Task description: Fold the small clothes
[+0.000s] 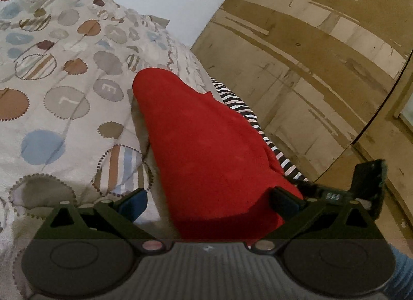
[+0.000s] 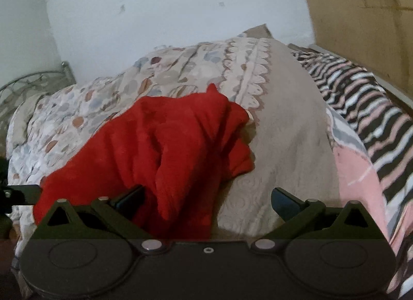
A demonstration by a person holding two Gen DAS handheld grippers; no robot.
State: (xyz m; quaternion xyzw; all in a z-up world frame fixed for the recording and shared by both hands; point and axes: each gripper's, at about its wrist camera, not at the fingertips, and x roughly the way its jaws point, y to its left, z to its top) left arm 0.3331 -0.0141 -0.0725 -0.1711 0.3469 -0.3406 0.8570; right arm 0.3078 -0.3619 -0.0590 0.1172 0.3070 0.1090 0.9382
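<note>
A small red garment (image 1: 206,145) lies on the bed, stretching away from my left gripper (image 1: 209,203). The left jaws stand wide open, with the near end of the garment between them and not pinched. In the right wrist view the same red garment (image 2: 160,155) lies crumpled on the patterned bedcover (image 2: 284,129). My right gripper (image 2: 206,200) is wide open too. Its left finger (image 2: 130,200) rests against the red cloth and its right finger (image 2: 285,203) is over the bedcover.
The bedcover (image 1: 64,80) has circle prints. A black, white and pink striped cloth (image 2: 366,109) lies along the bed's right edge, also in the left wrist view (image 1: 247,109). A wooden panel (image 1: 322,67) stands to the right. A pale wall (image 2: 167,6) and metal headboard (image 2: 31,83) are behind.
</note>
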